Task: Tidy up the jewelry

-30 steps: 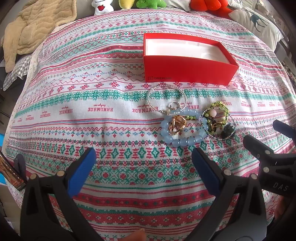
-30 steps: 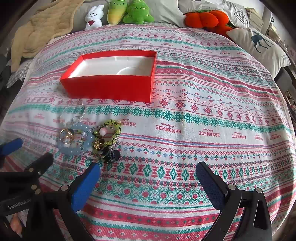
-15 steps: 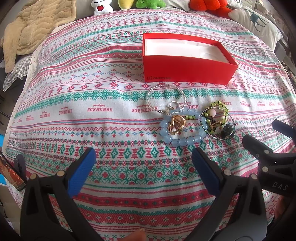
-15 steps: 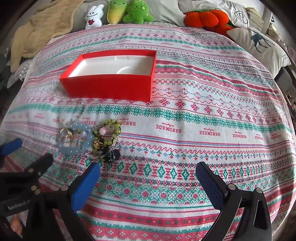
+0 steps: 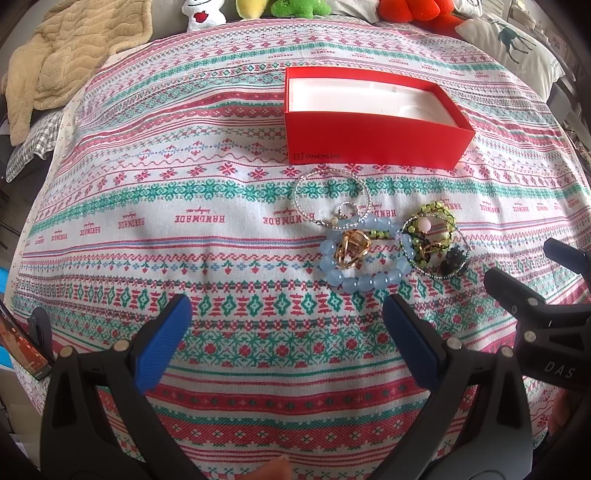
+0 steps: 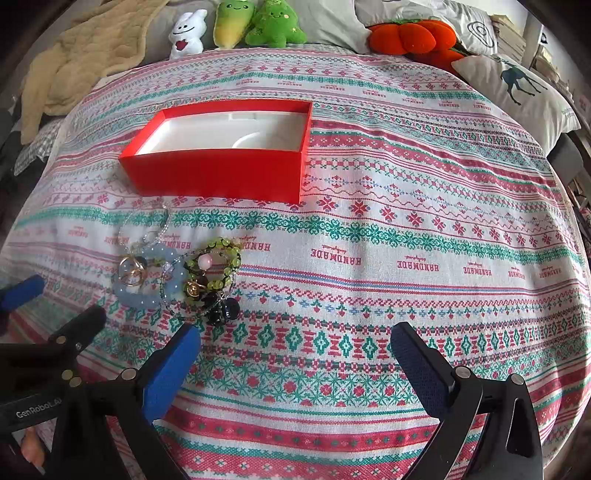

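Box [image 5: 373, 138] sits on bedspread [image 5: 184, 206] at 12 o'clock. Jewelry pile [image 5: 380, 240] lies just before it, near 1 o'clock. Plush toys [image 6: 255, 24] line far edge behind box; blanket [image 5: 74, 55] at 10 o'clock; pillow [image 6: 517, 88] at 2.

one red box [image 5: 373, 142], four plush toys [image 6: 186, 35]
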Demonstrator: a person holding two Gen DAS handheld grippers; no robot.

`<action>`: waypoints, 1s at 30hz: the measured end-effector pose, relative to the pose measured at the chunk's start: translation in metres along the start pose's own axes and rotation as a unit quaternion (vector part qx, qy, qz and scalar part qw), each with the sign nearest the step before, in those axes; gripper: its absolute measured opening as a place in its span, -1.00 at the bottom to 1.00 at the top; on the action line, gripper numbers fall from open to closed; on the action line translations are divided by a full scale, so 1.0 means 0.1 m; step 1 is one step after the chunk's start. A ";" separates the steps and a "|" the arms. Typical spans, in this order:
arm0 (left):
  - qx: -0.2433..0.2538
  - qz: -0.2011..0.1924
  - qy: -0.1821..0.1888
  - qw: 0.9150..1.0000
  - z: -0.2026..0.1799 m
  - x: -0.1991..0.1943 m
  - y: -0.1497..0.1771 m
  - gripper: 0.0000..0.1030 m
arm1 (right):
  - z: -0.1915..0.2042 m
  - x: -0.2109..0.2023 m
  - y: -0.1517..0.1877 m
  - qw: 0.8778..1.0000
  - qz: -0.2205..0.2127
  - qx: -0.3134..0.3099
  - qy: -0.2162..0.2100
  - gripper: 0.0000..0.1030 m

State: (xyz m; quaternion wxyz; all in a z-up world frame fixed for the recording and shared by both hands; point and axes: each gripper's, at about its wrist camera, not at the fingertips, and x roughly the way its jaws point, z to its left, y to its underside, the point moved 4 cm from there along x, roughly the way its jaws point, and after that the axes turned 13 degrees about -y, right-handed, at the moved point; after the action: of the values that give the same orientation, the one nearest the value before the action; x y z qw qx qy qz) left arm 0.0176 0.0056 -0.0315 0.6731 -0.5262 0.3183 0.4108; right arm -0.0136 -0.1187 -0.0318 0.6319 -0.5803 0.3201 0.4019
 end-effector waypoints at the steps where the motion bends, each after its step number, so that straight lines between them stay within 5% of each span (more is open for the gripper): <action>1: 0.000 0.000 0.000 1.000 0.00 0.00 0.00 0.99 | 0.00 0.00 0.00 1.000 0.000 0.000 0.000 1.00; 13: -0.008 0.001 0.012 1.000 0.04 -0.02 -0.06 0.99 | 0.01 -0.03 -0.06 1.000 -0.002 -0.007 -0.005 1.00; 23: -0.007 0.006 0.072 0.997 0.10 0.05 -0.37 0.99 | 0.04 -0.04 -0.25 0.998 0.010 -0.010 -0.061 1.00; 30: -0.028 0.037 0.123 0.991 0.00 0.28 -0.58 0.78 | -0.05 0.00 -0.44 0.996 0.013 0.005 -0.088 1.00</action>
State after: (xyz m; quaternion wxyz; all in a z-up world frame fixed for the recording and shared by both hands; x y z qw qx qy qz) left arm 0.0818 0.0052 -0.0300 0.5982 -0.5792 0.4064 0.3761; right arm 0.0252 -0.1237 -0.0111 0.6551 -0.5352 0.2732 0.4580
